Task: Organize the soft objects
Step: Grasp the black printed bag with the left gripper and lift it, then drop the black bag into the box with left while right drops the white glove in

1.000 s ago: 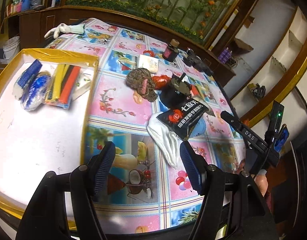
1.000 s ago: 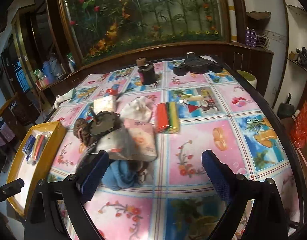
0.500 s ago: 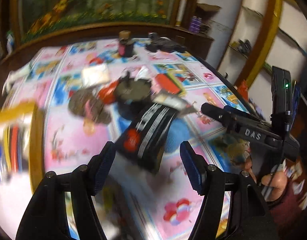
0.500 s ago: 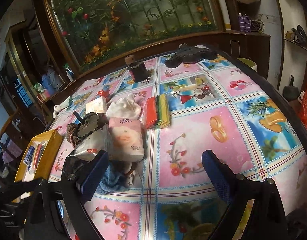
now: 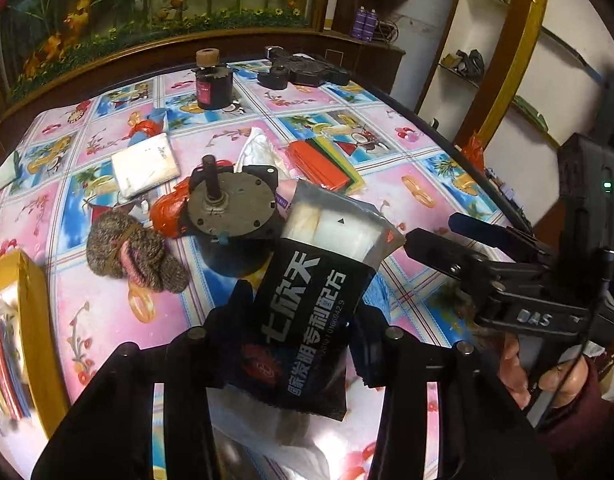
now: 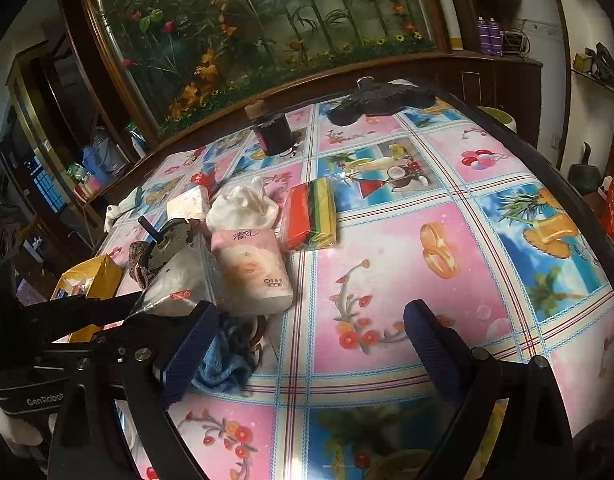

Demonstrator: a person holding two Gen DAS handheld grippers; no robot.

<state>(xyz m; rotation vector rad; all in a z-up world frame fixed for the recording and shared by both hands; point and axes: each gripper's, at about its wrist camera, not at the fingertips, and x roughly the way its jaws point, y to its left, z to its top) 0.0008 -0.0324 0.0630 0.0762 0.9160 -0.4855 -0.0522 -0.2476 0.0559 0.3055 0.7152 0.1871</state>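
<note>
A black packet with white lettering [image 5: 307, 304] lies between the fingers of my left gripper [image 5: 299, 324], whose jaws are closing and press on its sides. Its silvery underside [image 6: 175, 284] shows in the right wrist view, over a blue cloth [image 6: 223, 356]. My right gripper [image 6: 307, 348] stands open over bare tablecloth just right of the pile, with nothing between its fingers. Other soft things lie around: a pink tissue pack [image 6: 251, 272], a white cloth [image 6: 243, 204], a striped cloth stack [image 6: 311, 216], a brown knitted piece [image 5: 127, 252] and a white tissue pack [image 5: 145, 166].
A metal motor with a shaft [image 5: 231, 204] sits in the pile behind the packet. A yellow-rimmed tray [image 5: 31, 320] holding coloured items lies at the left. A dark jar [image 5: 213, 88] and a black device [image 5: 303, 70] stand at the far edge. A hand [image 5: 547, 376] holds the right gripper.
My left gripper swung right from the tray side to the pile and its jaws narrowed around the black packet. The right gripper sank a little toward the table.
</note>
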